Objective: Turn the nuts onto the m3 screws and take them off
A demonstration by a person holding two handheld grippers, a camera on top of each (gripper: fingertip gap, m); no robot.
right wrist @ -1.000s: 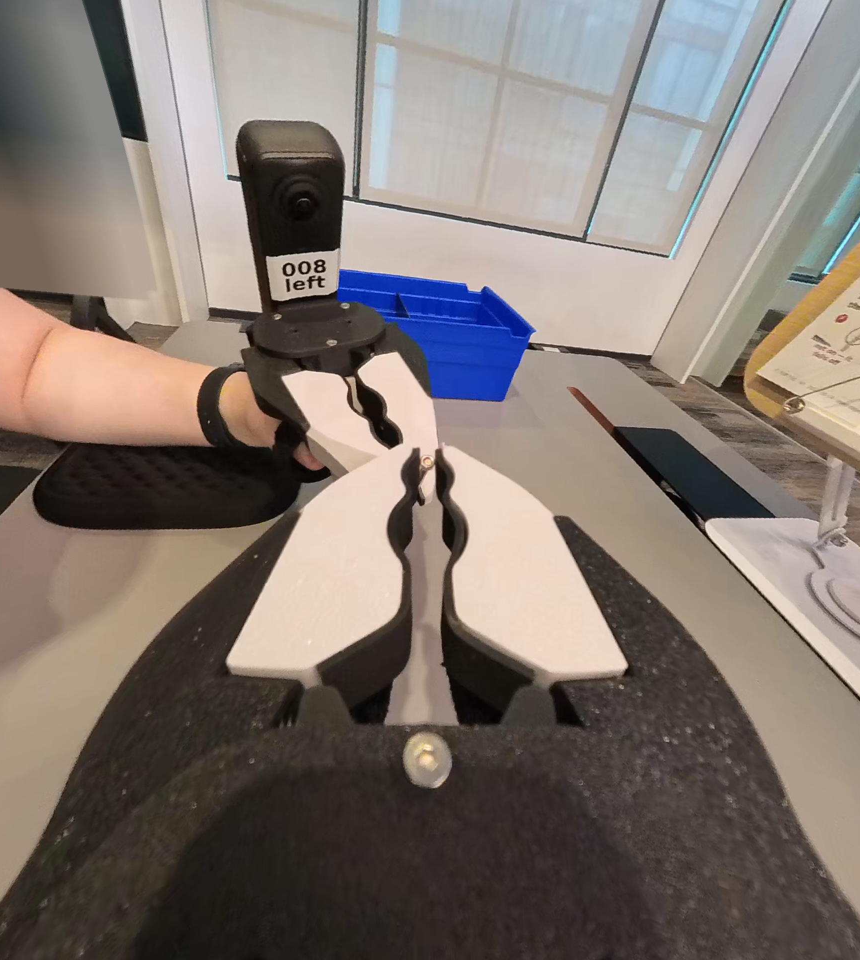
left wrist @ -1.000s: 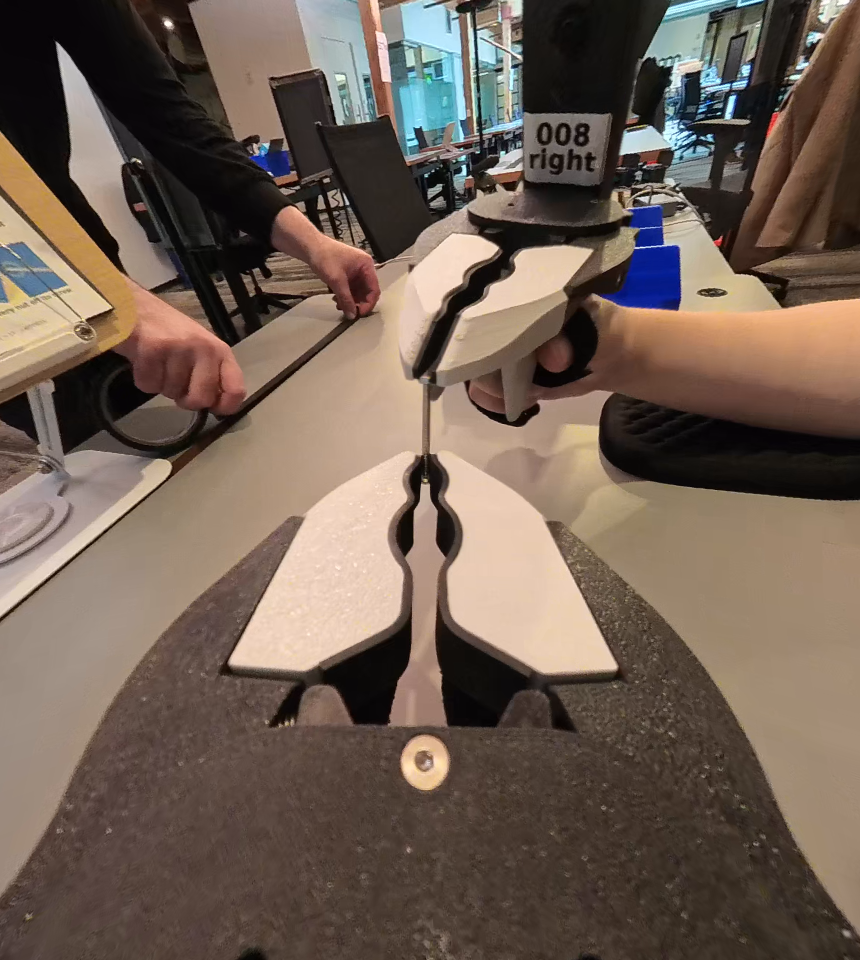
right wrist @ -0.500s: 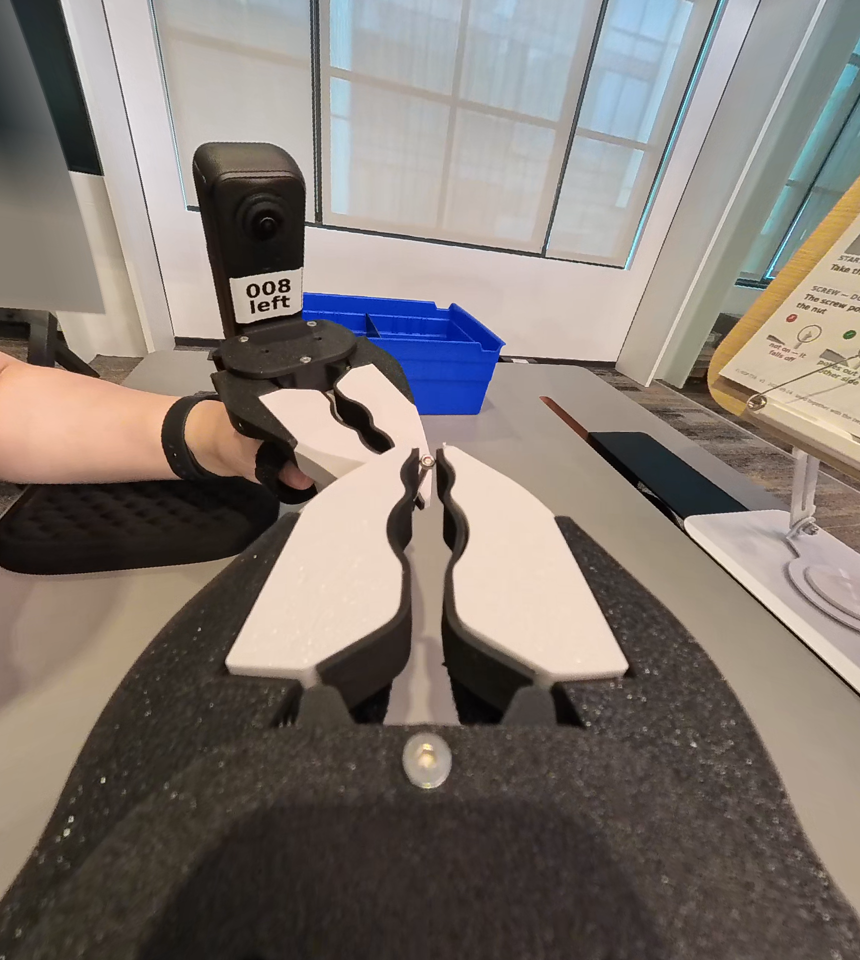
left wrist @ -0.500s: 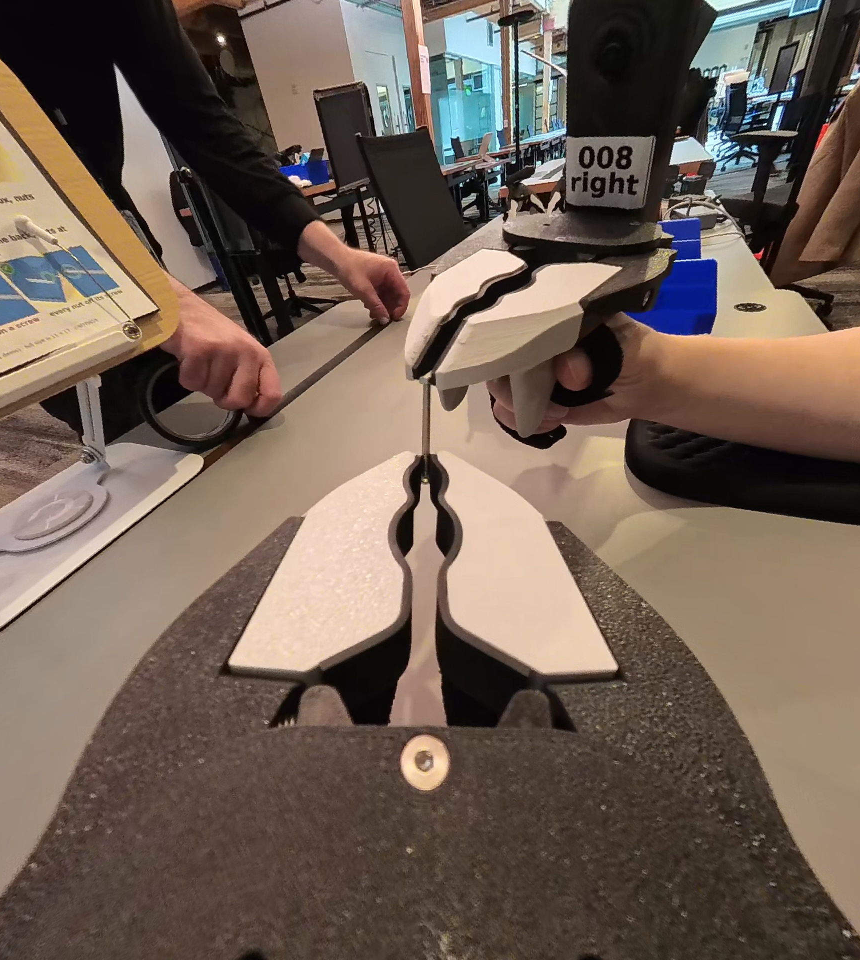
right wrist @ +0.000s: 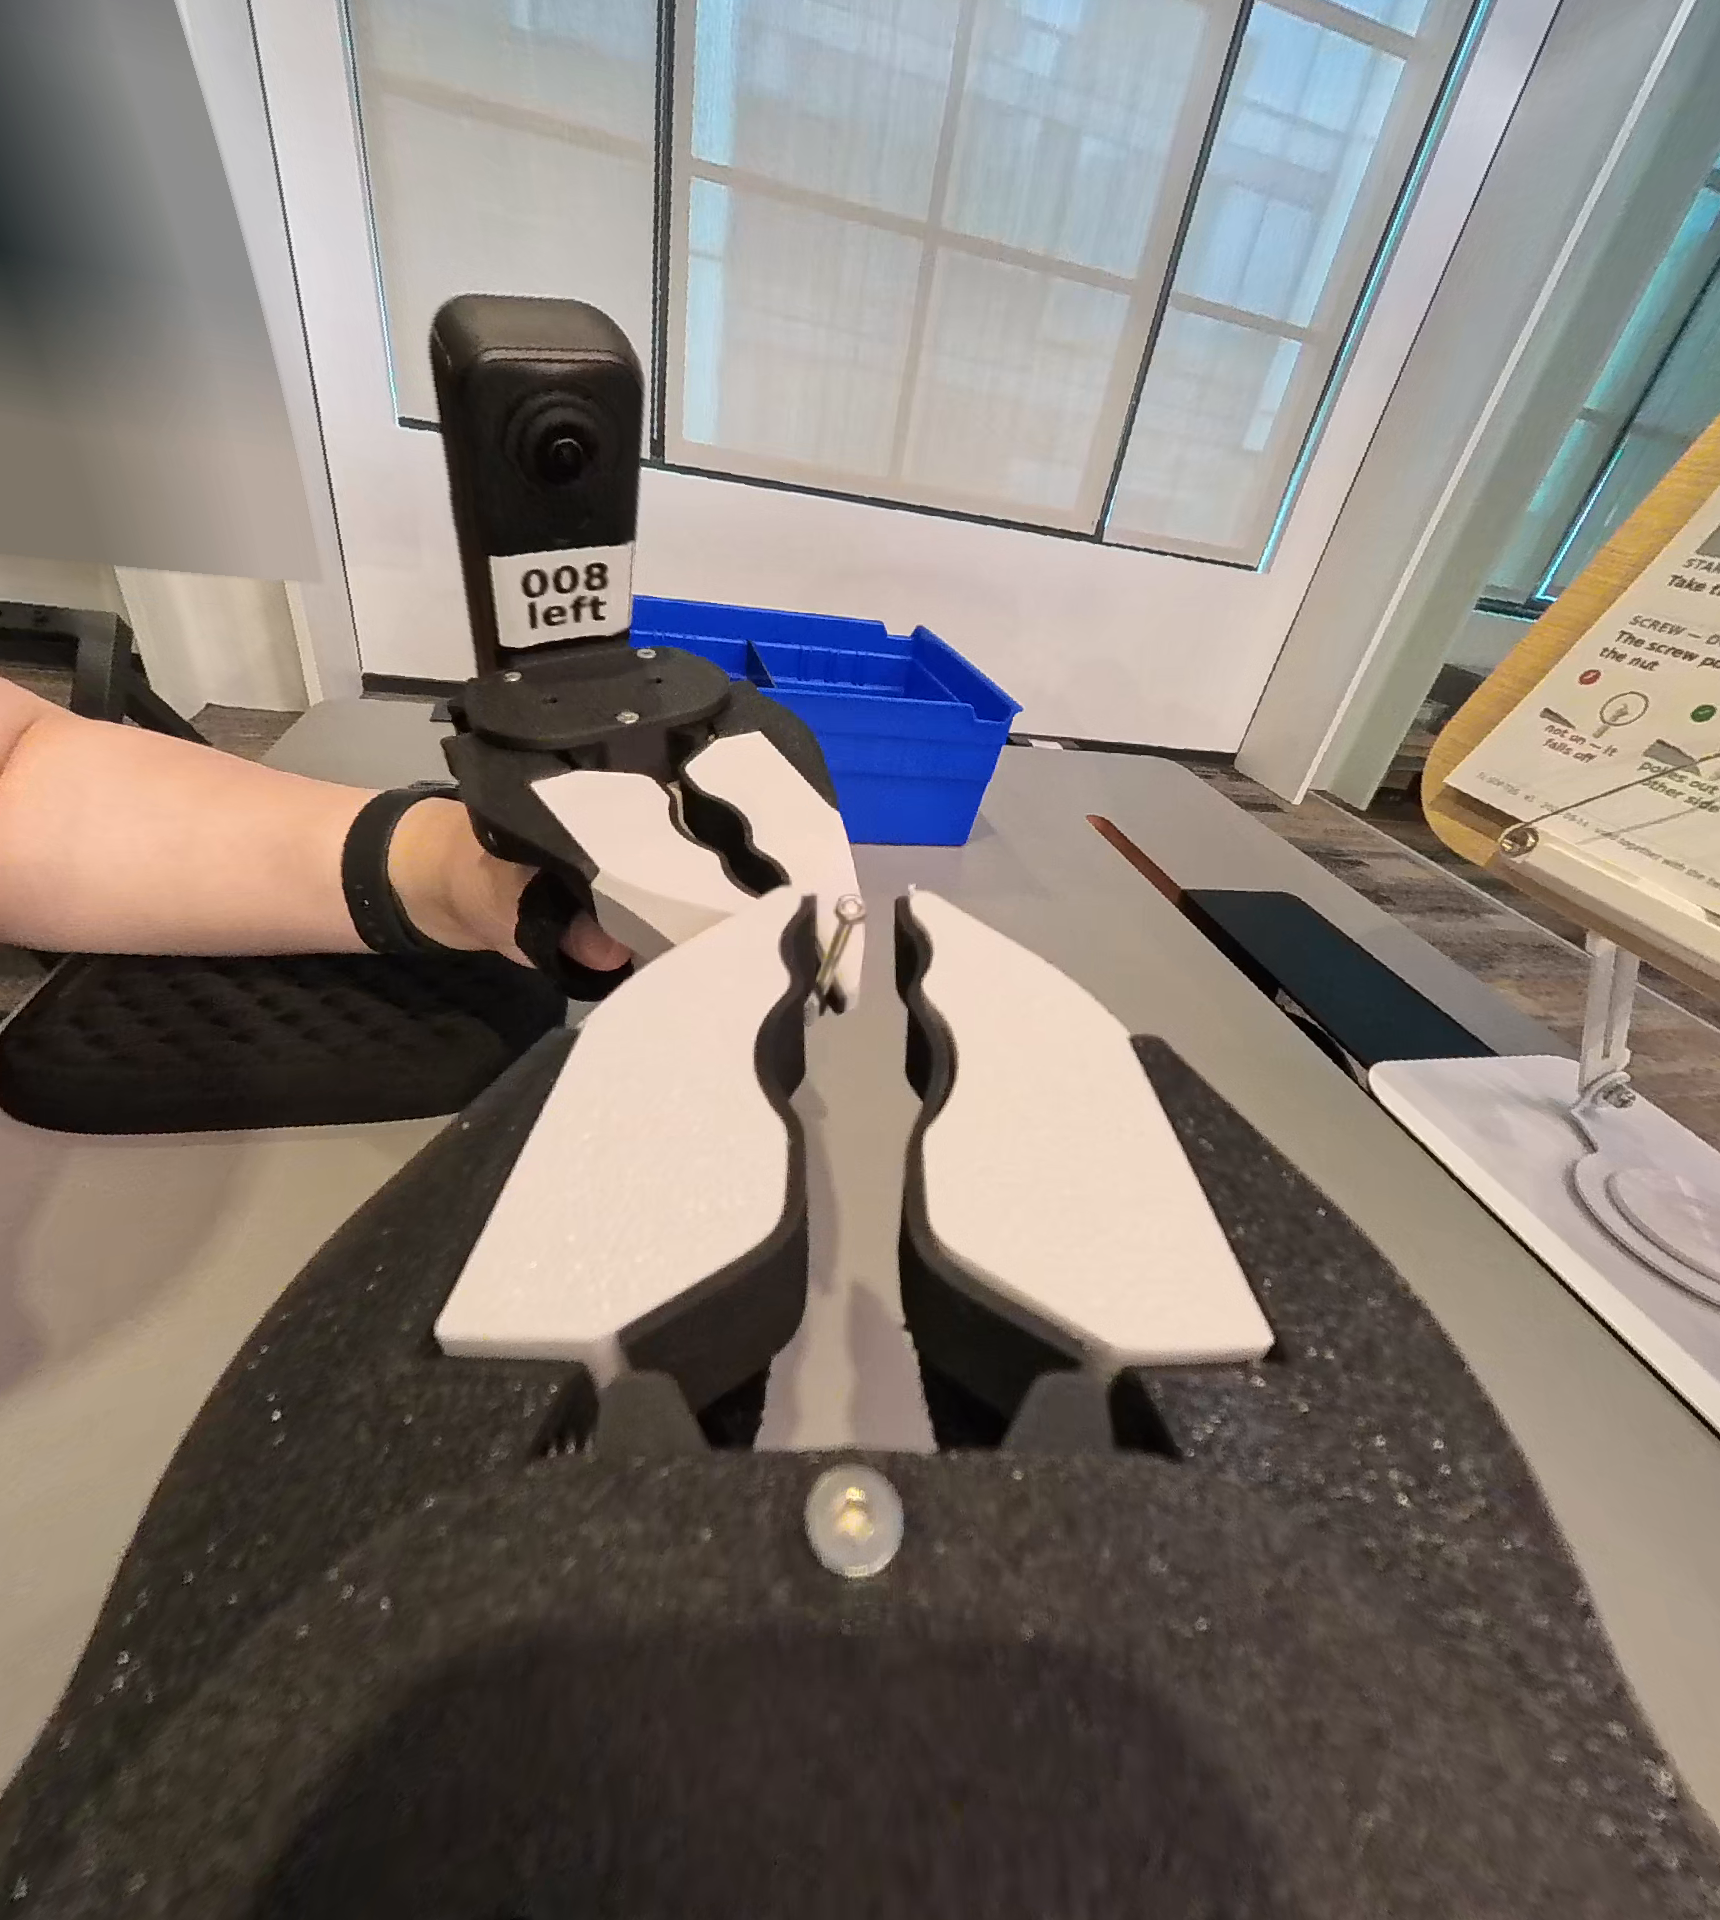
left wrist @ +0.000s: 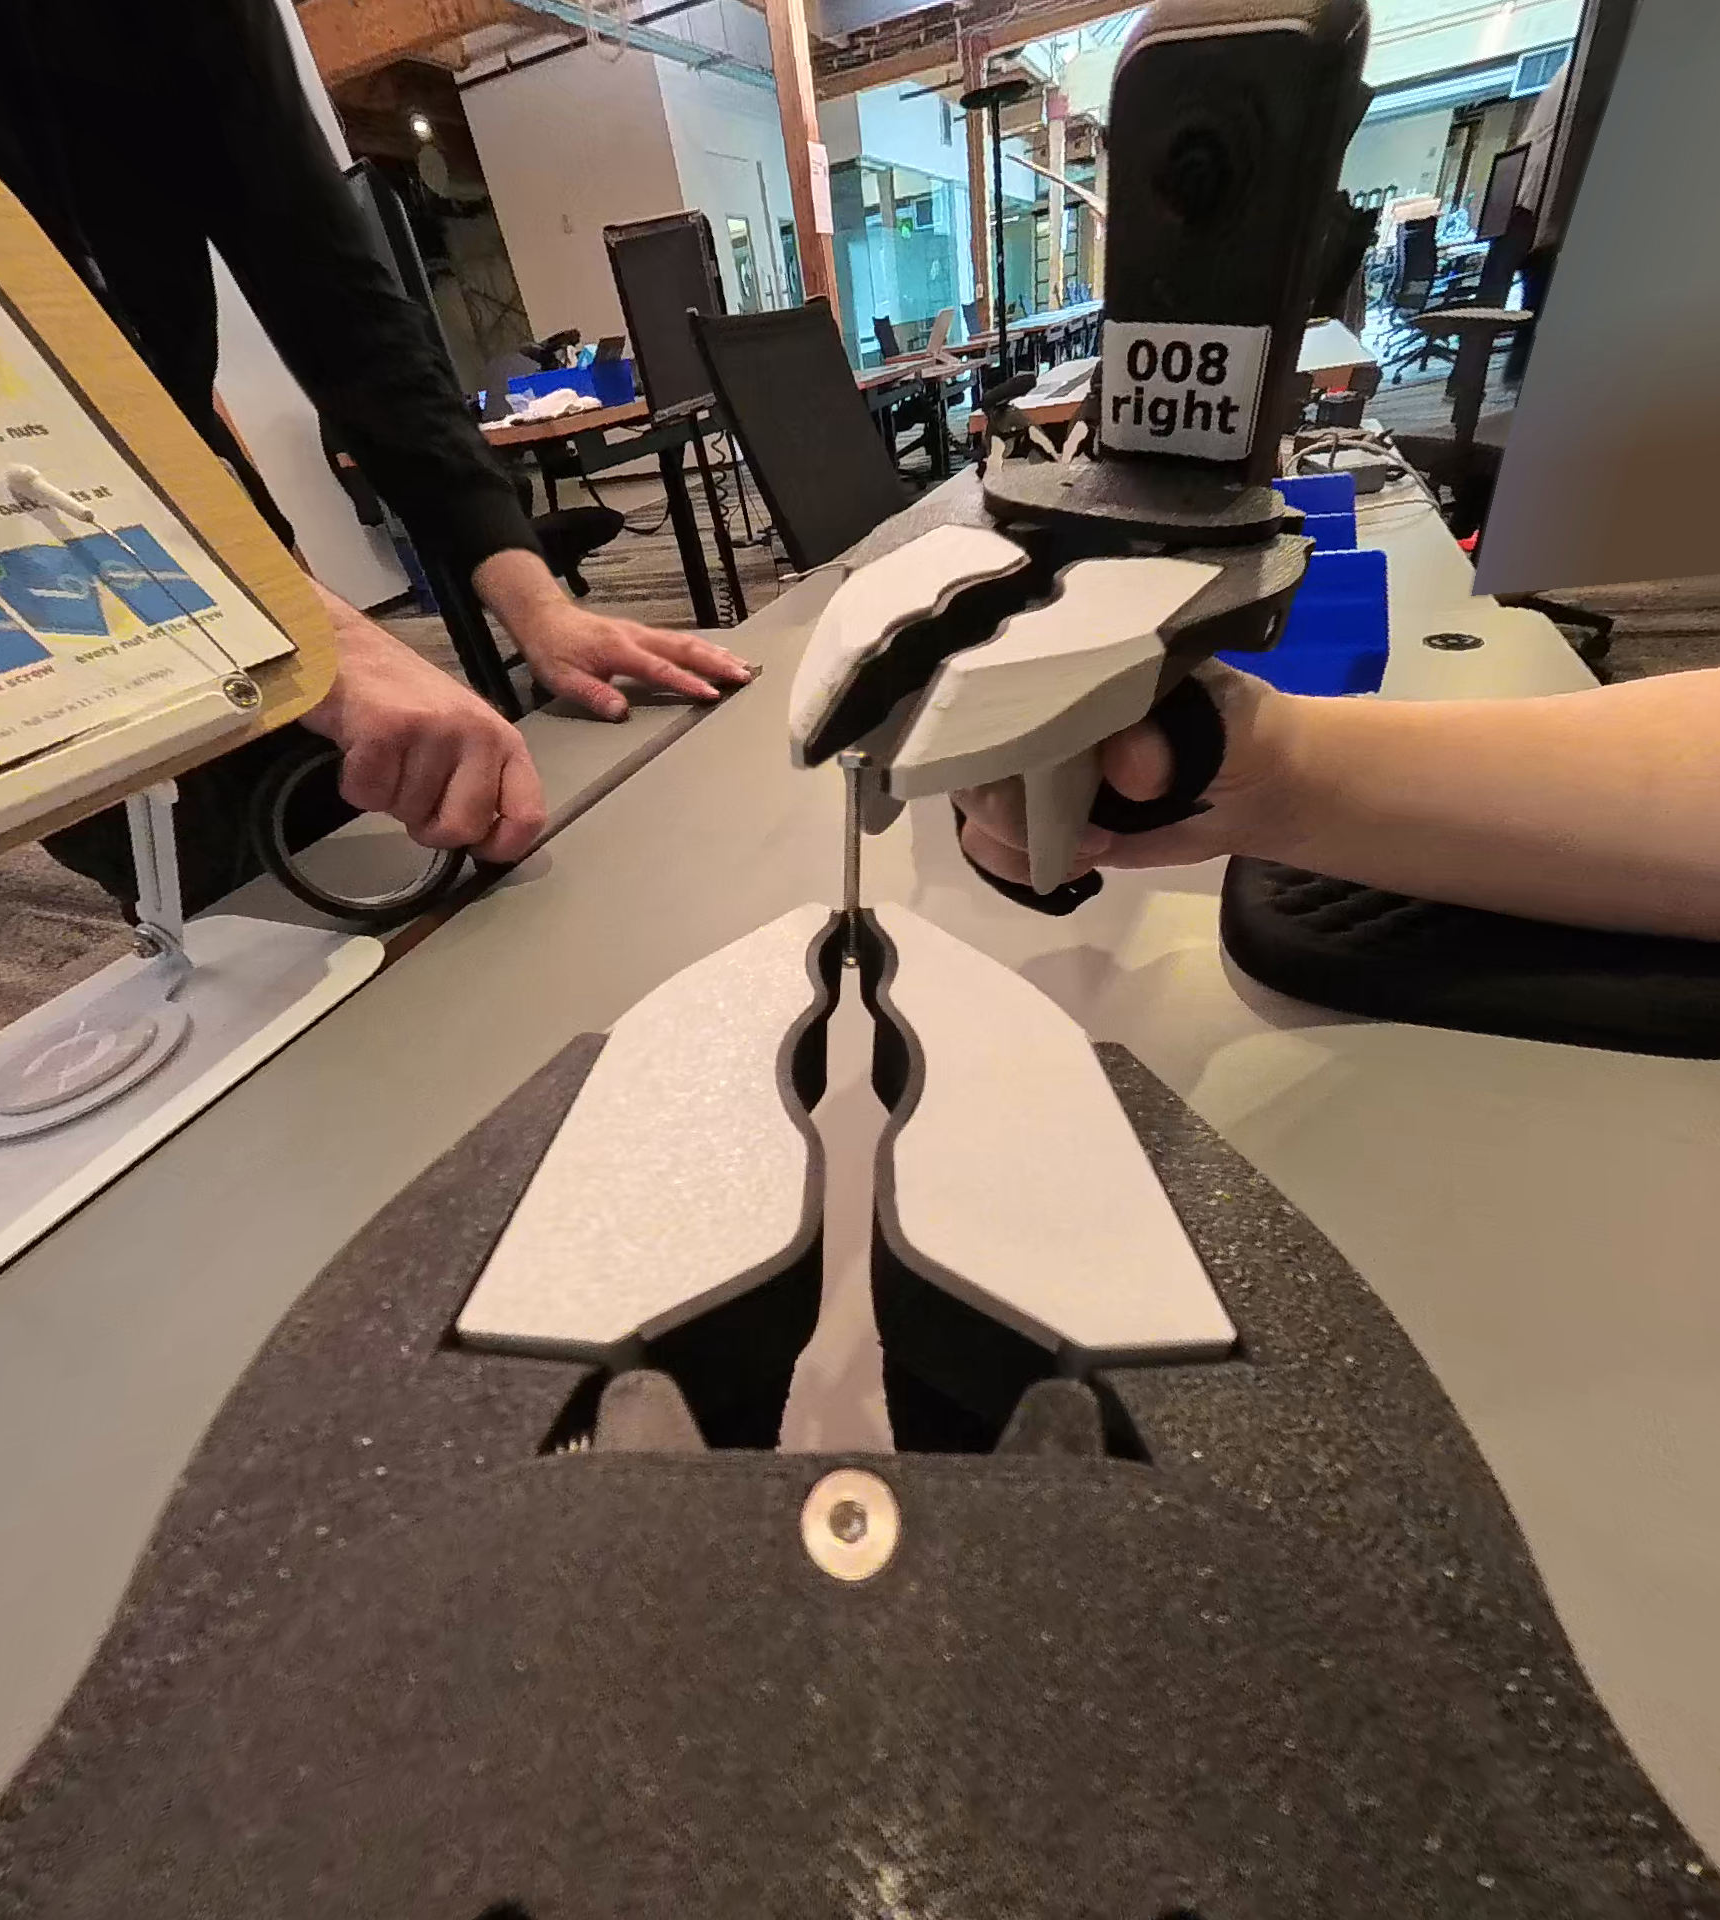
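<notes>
A thin silver M3 screw (left wrist: 851, 842) stands upright above the grey table (left wrist: 1458, 1195). My left gripper (left wrist: 851, 920) is shut on its lower end. In the right wrist view the screw (right wrist: 838, 951) leans between my right gripper's fingertips, its head up. My right gripper (right wrist: 851, 906) is open by a narrow gap, a finger on each side of the screw head, and I cannot tell whether it touches. In the left wrist view the right gripper (left wrist: 851, 764) hangs over the screw head. The left gripper (right wrist: 830, 982) comes in from the left. I cannot make out a nut.
A blue bin (right wrist: 835, 717) stands at the table's far end. A black padded wrist rest (left wrist: 1510, 956) lies under the right forearm, and another rest (right wrist: 243, 1039) lies under the left. An instruction board on a stand (left wrist: 56, 582) is beside another person's hands (left wrist: 430, 748) and a tape roll (left wrist: 357, 883). My two grippers' fingertips are within a few centimetres of each other.
My right gripper's fingers have parted from the screw head, which they pinched before. The left gripper still holds the screw. The other person's far hand now lies flat on the table.
</notes>
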